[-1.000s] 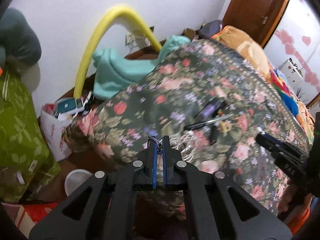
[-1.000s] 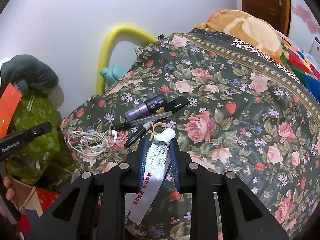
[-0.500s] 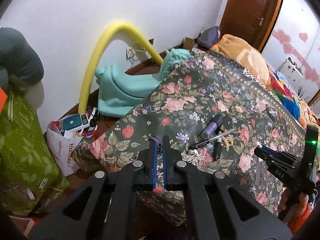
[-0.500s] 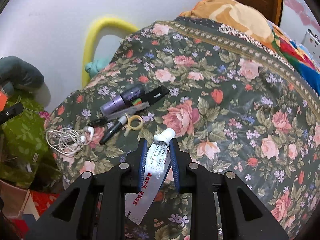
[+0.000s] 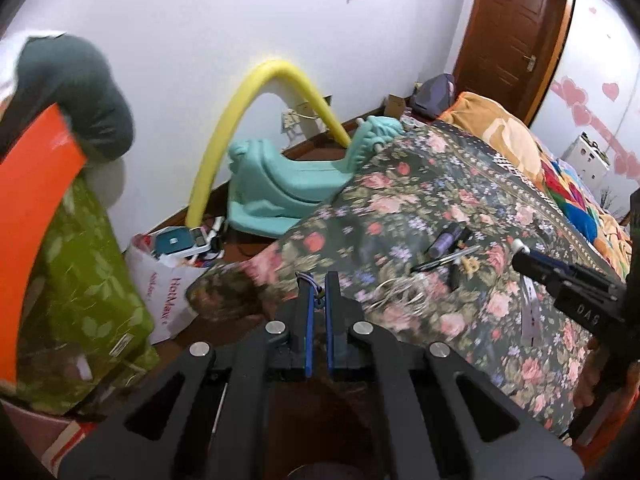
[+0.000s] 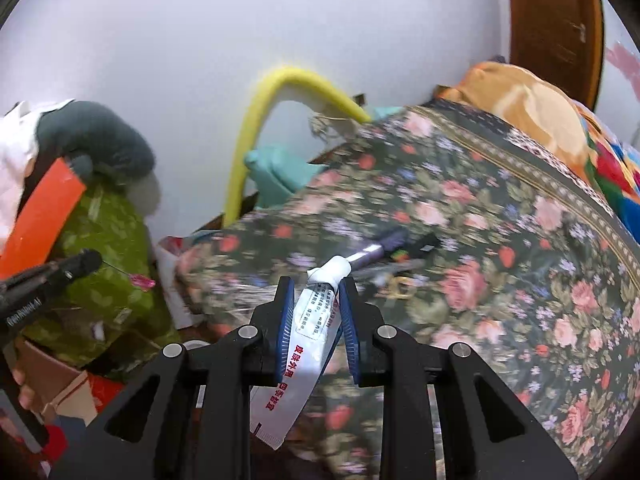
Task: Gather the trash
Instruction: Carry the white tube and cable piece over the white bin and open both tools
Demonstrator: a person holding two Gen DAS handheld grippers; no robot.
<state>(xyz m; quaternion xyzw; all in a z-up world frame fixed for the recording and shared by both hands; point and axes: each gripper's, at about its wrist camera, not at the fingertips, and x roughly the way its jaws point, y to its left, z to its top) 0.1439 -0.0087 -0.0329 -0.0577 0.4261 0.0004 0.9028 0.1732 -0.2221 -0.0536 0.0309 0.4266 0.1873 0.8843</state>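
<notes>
Floral bedspread below right tool, tube clamped.

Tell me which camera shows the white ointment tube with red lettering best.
The right wrist view: the white ointment tube with red lettering fills the centre, clamped between the right gripper fingers, cap forward. The left wrist view shows only its cap and flat tail, sticking out of that gripper from the side.

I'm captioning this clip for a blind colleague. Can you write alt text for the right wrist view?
The right gripper is shut on a white ointment tube with red print, held above the edge of a floral bedspread. Behind lie a purple tube, a yellow foam arch and a white wall.
</notes>
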